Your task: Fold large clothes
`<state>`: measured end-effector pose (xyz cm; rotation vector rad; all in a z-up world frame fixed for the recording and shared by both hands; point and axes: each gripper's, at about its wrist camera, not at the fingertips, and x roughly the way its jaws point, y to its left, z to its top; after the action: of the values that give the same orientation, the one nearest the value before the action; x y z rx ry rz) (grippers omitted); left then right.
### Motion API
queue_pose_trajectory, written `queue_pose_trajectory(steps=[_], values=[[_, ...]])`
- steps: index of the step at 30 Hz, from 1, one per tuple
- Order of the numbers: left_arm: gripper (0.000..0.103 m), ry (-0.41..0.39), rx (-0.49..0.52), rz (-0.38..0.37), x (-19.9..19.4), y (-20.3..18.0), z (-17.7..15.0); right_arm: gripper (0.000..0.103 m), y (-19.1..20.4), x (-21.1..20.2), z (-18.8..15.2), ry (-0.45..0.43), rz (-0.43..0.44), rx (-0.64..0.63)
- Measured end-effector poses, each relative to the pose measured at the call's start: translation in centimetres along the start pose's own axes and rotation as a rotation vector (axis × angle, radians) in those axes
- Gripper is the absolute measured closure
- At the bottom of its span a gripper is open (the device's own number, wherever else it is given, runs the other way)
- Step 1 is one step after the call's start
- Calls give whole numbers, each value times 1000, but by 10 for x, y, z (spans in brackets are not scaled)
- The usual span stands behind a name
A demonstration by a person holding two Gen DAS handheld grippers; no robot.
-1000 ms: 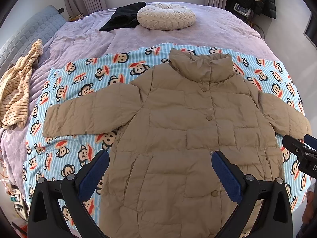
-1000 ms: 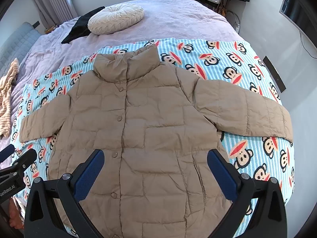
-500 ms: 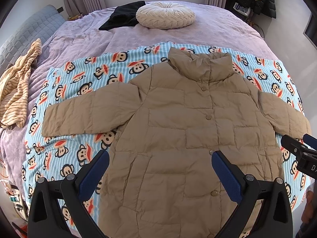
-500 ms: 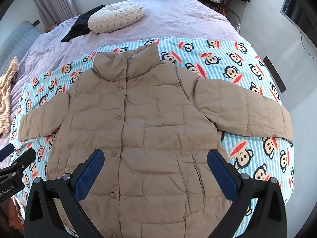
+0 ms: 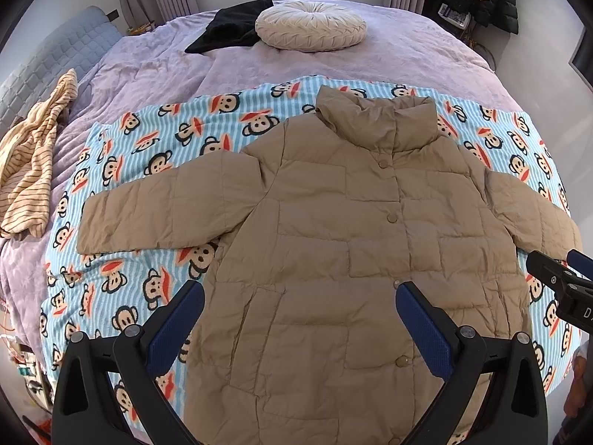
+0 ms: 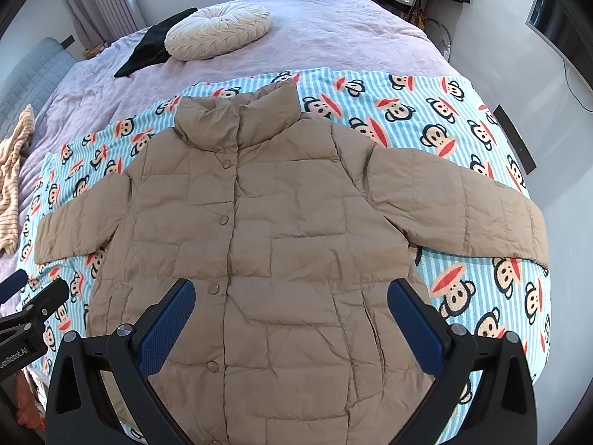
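Note:
A tan quilted puffer jacket lies flat, front up and buttoned, on a blue monkey-print blanket, with both sleeves spread out sideways. It also shows in the right wrist view. My left gripper is open and empty, held above the jacket's lower left half. My right gripper is open and empty above the jacket's lower right half. Its tip shows at the right edge of the left wrist view. The left gripper shows at the left edge of the right wrist view.
The blanket covers a lilac bed. A round cream cushion and a black garment lie at the far end. A striped yellow garment lies at the left edge. Grey floor runs along the right.
Both views have shifted slightly: the jacket sits a little lower and more to the left in frame. The jacket itself has not moved and both grippers stay open.

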<state>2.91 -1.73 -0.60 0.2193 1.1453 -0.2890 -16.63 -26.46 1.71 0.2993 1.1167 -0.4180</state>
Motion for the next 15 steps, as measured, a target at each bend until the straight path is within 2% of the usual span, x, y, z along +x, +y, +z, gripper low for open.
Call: queue_pose_trajectory(steps=[15], values=[[0, 19, -17, 2, 10, 8, -2, 0, 2, 3, 3, 6, -1, 2]])
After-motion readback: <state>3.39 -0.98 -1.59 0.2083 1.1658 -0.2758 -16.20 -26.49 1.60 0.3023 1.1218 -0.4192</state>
